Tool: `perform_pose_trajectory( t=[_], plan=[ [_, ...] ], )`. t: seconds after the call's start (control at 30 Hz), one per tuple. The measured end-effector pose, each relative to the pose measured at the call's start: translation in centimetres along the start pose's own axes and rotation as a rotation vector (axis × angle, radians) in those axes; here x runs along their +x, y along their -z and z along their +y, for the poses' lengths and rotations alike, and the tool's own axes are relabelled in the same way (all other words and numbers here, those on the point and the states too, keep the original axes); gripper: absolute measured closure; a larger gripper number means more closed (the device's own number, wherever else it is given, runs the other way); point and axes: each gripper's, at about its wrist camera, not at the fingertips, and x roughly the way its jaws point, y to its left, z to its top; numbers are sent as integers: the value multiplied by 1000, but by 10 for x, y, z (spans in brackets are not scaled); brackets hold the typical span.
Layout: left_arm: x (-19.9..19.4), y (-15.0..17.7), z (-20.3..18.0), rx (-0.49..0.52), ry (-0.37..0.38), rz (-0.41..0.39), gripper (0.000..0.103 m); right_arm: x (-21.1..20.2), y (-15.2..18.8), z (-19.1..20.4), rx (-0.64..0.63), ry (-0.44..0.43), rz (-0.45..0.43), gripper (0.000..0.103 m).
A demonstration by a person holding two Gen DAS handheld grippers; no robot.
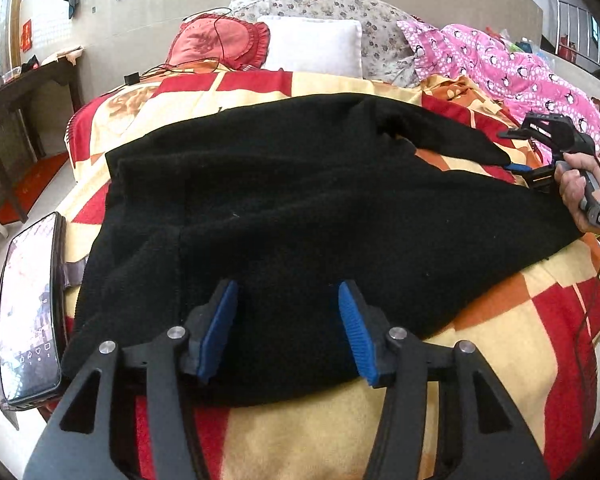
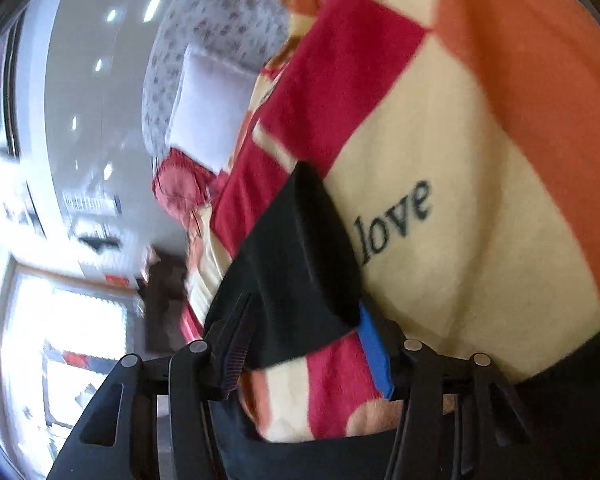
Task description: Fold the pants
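Black pants (image 1: 300,220) lie spread and folded over on the checkered blanket (image 1: 500,340) of a bed. My left gripper (image 1: 288,330) hovers open over their near edge, its blue pads (image 1: 220,328) apart and gripping nothing. At the far right a hand (image 1: 580,188) holds my right gripper (image 1: 524,172) at the pants' right edge. In the right wrist view, which is rolled sideways and blurred, a corner of the pants (image 2: 292,264) lies between the spread fingers of the right gripper (image 2: 304,354). Its blue pad (image 2: 374,352) stands clear of a firm pinch.
A phone (image 1: 28,312) with a lit screen lies at the bed's left edge beside the pants. A red pillow (image 1: 220,42), a white pillow (image 1: 312,46) and a pink quilt (image 1: 500,68) sit at the head. A dark table (image 1: 28,92) stands left of the bed.
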Motion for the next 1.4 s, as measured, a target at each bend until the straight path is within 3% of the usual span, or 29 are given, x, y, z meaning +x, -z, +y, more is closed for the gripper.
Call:
perform_pose_trajectory(
  t=[0.03, 0.07, 0.1, 0.27, 0.37, 0.5, 0.6, 0.83, 0.9, 0.97, 1.07, 1.13, 1.2, 1.3, 1.4],
  plan=[
    [0, -1, -2, 2, -2, 0, 50, 0, 1, 3, -34, 21, 4, 56],
    [0, -1, -3, 3, -2, 0, 50, 0, 2, 4, -45, 38, -6, 69],
    [-1, 0, -3, 3, -1, -1, 50, 0, 1, 5, -51, 55, -12, 100],
    [-1, 0, -3, 3, 7, 0, 49, -23, 4, 30, -209, 148, -101, 100],
    [-1, 0, -3, 5, 5, 0, 49, -69, -3, 46, -266, 202, -190, 100],
    [0, -1, -5, 8, 2, 0, 47, -115, -10, 48, -314, 329, -245, 100],
    [0, -1, -5, 9, 6, 1, 46, -132, -11, 28, -299, 376, -243, 100],
    [0, -1, -8, 22, -6, 4, 45, -119, -5, 16, -328, 384, -233, 100],
    [0, 0, -8, 23, -7, 5, 45, -105, -7, 2, -303, 456, -169, 97],
    [0, 0, -8, 26, -7, 5, 44, -100, -7, -14, -272, 611, -155, 99],
    [0, 0, -8, 27, -8, 5, 42, -121, -1, -19, -222, 612, -249, 94],
    [0, 0, -9, 32, -18, 7, 40, -134, 5, -10, -251, 645, -316, 89],
    [0, 0, -9, 32, -30, 9, 36, -140, 12, 7, -317, 619, -350, 89],
    [1, -1, -8, 24, -27, 16, 34, -127, 26, 36, -466, 462, -262, 89],
    [1, -1, -8, 28, -12, 24, 30, -101, 28, 34, -489, 505, -183, 88]
  ],
)
